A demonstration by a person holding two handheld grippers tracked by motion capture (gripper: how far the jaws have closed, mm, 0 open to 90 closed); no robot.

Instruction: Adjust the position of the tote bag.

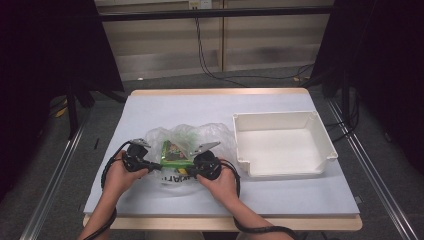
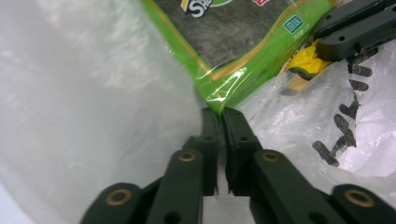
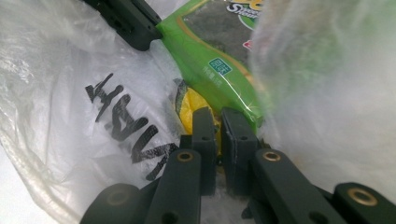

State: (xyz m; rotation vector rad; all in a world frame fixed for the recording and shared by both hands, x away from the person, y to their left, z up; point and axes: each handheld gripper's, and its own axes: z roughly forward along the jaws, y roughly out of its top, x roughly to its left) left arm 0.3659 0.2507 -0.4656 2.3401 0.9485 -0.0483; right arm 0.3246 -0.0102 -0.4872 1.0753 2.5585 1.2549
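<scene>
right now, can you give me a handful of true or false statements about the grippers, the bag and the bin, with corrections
1. The left gripper is shut on a corner of the green snack packet. True.
2. The white bin holds the green packet. False: the bin looks empty; the packet lies in the clear plastic bag.
3. The bin stands to the right of the bag in the high view. True.
4. The right gripper hangs wide open above the bin. False: its jaws are nearly closed at the packet's edge inside the bag.
5. The bag is plain, with no print. False: it bears black lettering.
</scene>
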